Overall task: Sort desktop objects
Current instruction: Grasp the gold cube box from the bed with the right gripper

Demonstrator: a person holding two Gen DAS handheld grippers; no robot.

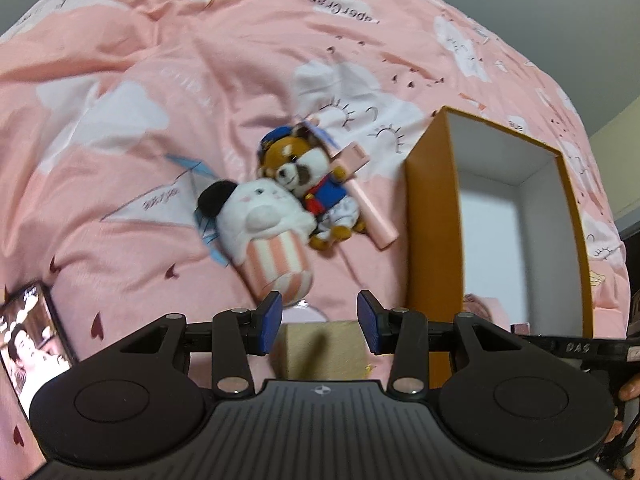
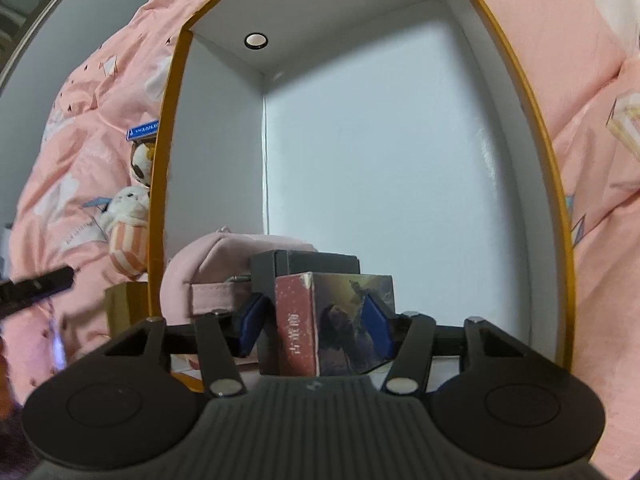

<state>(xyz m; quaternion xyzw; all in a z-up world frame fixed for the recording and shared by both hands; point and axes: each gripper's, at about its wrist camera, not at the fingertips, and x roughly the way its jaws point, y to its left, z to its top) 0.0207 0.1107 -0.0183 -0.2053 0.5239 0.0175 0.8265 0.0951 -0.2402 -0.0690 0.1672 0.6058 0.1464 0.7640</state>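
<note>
Basically mid-sort: right gripper (image 2: 314,326) is dropping a small printed box (image 2: 334,322) into the orange bin (image 2: 554,184).

Its jaws look parted around that box, with a gap at the left pad, so I'd guess it's released and just needs backing out. Left gripper (image 1: 319,322) hangs open and empty over the pink quilt (image 1: 120,184); next grab is probably the popcorn plush (image 1: 266,232). Count: two plushies (other's a dog (image 1: 310,178)), one pink stick (image 1: 370,204), one phone (image 1: 30,344), and a pink cap (image 2: 208,268) already in the bin.

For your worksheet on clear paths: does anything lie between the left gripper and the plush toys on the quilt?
Nothing visible does. The left gripper hangs open above the striped plush, bear plush beyond it; only pink quilt between.
</note>
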